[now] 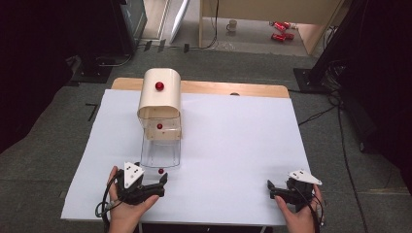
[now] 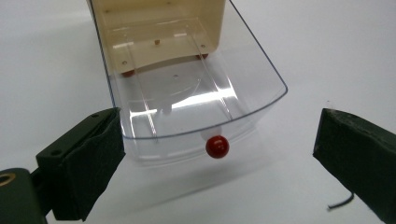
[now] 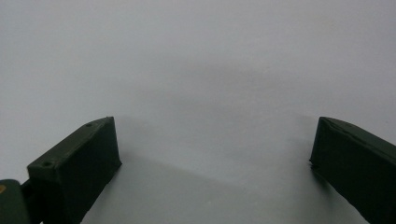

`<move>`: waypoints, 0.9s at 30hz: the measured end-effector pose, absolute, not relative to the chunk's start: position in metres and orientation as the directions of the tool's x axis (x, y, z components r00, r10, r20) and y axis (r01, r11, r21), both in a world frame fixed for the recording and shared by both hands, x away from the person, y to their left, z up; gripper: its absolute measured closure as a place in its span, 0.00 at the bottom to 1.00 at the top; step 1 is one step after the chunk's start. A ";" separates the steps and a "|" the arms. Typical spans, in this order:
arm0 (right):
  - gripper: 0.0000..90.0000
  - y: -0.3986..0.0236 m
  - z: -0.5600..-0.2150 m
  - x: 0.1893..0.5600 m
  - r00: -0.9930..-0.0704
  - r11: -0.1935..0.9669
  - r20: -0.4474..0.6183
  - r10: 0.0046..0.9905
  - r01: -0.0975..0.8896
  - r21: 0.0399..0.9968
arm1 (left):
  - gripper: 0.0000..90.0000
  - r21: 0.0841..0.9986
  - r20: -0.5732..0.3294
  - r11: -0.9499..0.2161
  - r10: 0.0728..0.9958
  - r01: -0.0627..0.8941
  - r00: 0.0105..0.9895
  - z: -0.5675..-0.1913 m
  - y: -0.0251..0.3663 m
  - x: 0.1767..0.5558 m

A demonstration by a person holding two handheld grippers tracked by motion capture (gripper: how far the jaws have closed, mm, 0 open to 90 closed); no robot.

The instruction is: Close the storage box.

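A cream box [image 1: 159,97] with a rounded top and a red knob [image 1: 159,86] stands at the back left of the white sheet [image 1: 233,145]. A clear plastic drawer [image 1: 161,150] sticks out of it towards me, with a small red knob [image 1: 161,171] on its front wall. My left gripper [image 1: 151,175] is open just in front of that knob. In the left gripper view the red knob [image 2: 217,146] and the drawer's front [image 2: 187,102] lie between the wide-apart jaws, untouched. My right gripper [image 1: 279,187] rests open at the front right, with bare sheet between its jaws [image 3: 215,140].
The white sheet covers a wooden table [image 1: 243,89] whose far edge shows behind the box. Beyond the table on the floor are a mug [image 1: 232,25], red cans [image 1: 281,30], cables and black stand bases [image 1: 311,77].
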State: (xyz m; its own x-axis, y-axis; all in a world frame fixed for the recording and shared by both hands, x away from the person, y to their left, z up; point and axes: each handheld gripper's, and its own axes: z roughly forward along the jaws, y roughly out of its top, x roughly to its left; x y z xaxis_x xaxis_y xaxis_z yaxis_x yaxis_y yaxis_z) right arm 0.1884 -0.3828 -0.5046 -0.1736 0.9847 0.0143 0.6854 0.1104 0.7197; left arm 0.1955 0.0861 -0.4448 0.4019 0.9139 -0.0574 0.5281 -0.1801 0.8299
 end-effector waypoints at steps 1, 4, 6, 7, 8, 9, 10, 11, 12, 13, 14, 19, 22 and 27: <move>0.01 -0.383 -0.505 0.188 -0.174 0.110 0.014 0.985 0.686 0.720 | 0.02 0.831 -0.055 -0.179 0.916 0.527 0.398 -0.446 0.086 0.193; 0.01 -0.383 -0.505 0.188 -0.174 0.110 0.014 0.985 0.685 0.720 | 0.02 0.827 -0.052 -0.176 0.921 0.533 0.385 -0.452 0.085 0.187; 0.01 -0.383 -0.505 0.188 -0.173 0.109 0.014 0.985 0.684 0.721 | 0.02 0.826 -0.062 -0.162 0.926 0.540 0.372 -0.457 0.083 0.183; 0.01 -0.383 -0.505 0.188 -0.173 0.110 0.014 0.985 0.684 0.721 | 0.02 0.823 -0.062 -0.157 0.930 0.546 0.361 -0.460 0.081 0.181; 0.01 -0.383 -0.505 0.188 -0.173 0.110 0.014 0.985 0.684 0.721 | 0.02 0.820 -0.058 -0.159 0.933 0.550 0.356 -0.462 0.080 0.180; 0.01 -0.383 -0.505 0.188 -0.173 0.110 0.014 0.985 0.684 0.721 | 0.03 0.817 -0.049 -0.163 0.936 0.554 0.349 -0.464 0.077 0.178; 0.01 -0.383 -0.505 0.188 -0.173 0.110 0.015 0.985 0.685 0.721 | 0.05 0.817 -0.040 -0.165 0.940 0.552 0.340 -0.467 0.075 0.176; 0.01 -0.383 -0.505 0.188 -0.173 0.110 0.015 0.985 0.685 0.721 | 0.06 0.816 -0.034 -0.167 0.942 0.553 0.335 -0.469 0.073 0.174; 0.01 -0.383 -0.505 0.188 -0.173 0.110 0.014 0.985 0.685 0.720 | 0.07 0.816 -0.023 -0.172 0.944 0.552 0.328 -0.471 0.072 0.173; 0.01 -0.383 -0.505 0.188 -0.173 0.110 0.014 0.985 0.685 0.720 | 0.07 0.814 -0.014 -0.176 0.947 0.553 0.322 -0.474 0.071 0.172; 0.01 -0.383 -0.505 0.188 -0.174 0.110 0.014 0.985 0.684 0.721 | 0.10 0.814 -0.006 -0.183 0.947 0.551 0.322 -0.476 0.070 0.171; 0.01 -0.383 -0.505 0.188 -0.174 0.110 0.014 0.985 0.685 0.720 | 0.30 0.811 0.003 -0.186 0.949 0.555 0.314 -0.486 0.064 0.176; 0.01 -0.383 -0.505 0.188 -0.174 0.110 0.015 0.985 0.685 0.720 | 0.37 0.811 -0.007 -0.174 0.952 0.559 0.307 -0.487 0.061 0.179; 0.01 -0.383 -0.505 0.188 -0.175 0.111 0.014 0.984 0.685 0.720 | 0.57 0.808 -0.011 -0.170 0.953 0.563 0.304 -0.490 0.058 0.185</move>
